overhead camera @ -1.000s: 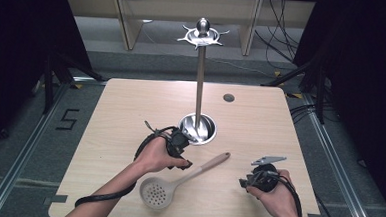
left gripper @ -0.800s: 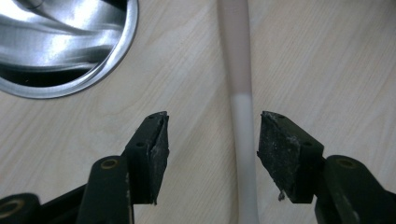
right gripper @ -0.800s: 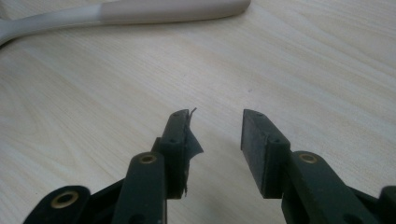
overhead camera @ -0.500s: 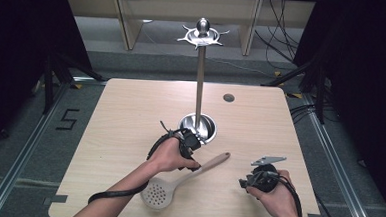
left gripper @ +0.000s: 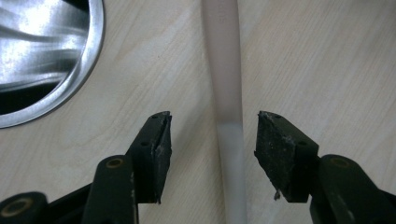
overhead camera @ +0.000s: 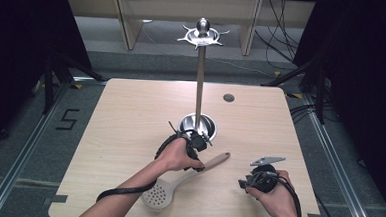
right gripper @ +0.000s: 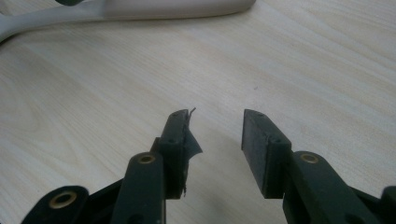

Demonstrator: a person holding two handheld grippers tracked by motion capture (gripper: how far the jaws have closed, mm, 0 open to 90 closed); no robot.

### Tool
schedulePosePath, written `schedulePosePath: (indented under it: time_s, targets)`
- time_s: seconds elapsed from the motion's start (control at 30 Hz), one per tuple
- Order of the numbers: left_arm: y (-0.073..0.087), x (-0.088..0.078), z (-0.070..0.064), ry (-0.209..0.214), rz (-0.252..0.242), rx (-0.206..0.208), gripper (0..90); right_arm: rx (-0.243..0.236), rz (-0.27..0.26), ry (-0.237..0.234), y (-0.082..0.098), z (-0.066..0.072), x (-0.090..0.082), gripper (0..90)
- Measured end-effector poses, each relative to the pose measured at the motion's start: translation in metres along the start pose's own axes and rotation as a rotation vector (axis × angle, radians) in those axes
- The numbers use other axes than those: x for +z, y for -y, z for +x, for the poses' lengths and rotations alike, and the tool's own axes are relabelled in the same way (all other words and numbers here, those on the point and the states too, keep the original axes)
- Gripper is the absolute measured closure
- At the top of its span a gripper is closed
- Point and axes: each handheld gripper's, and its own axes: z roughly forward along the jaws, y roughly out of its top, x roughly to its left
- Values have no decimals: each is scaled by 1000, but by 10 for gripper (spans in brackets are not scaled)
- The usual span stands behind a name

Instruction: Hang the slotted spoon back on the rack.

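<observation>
A pale slotted spoon [overhead camera: 177, 183] is seen lying flat on the wooden surface [overhead camera: 130, 115] in the lower middle of the high view, its perforated bowl toward the bottom of the frame and its handle slanting up to the right. The left gripper [overhead camera: 198, 141] is held over the handle, just below the round steel base [overhead camera: 198, 125] of a tall utensil stand [overhead camera: 200, 69]. In the left gripper view the handle [left gripper: 226, 93] is seen running up the middle of the frame between the two fingers [left gripper: 156, 149], which stand moderately apart and have just been closing; a gap is left on each side, so the handle is not yet pressed. The curved rim of the steel base is seen at the upper left of that view. The right gripper [overhead camera: 247, 181] is held at the lower right of the high view, well apart from the spoon; its fingers [right gripper: 259, 149] are spread wide over bare wood with nothing between them.
</observation>
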Motion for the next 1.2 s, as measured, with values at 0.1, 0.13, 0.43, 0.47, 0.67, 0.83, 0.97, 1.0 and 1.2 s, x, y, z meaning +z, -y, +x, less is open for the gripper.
schedulePosePath:
  time_s: [0.1, 0.13, 0.43, 0.47, 0.67, 0.83, 0.97, 1.0, 1.2]
  targets:
    - [0, 4, -1, 4, 8, 2, 453, 5, -7, -3, 0, 0, 1, 620]
    - [-1, 5, -1, 2, 14, 9, 453, 2, 3, -1, 0, 0, 0, 620]
    - [-2, 15, -5, 11, 38, 1, 469, -3, 7, -3, 0, 0, 0, 619]
    - [-2, 16, -4, 8, 48, 16, 473, -3, 8, -4, 0, 0, 0, 619]
    - [-4, 20, -7, 8, 61, 20, 493, -7, 10, -2, 0, 0, 0, 618]
    - [-6, 24, -9, 7, 67, 27, 508, -5, 9, -3, 0, 0, 0, 618]
    - [-6, 27, -11, 12, 67, 29, 531, -7, 9, -3, 0, -1, 0, 617]
    - [-6, 27, -12, 9, 72, 35, 535, -10, 10, -2, 0, -1, 0, 617]
    - [-7, 29, -13, -11, 92, 64, 597, -2, 7, -2, 0, 0, 1, 617]
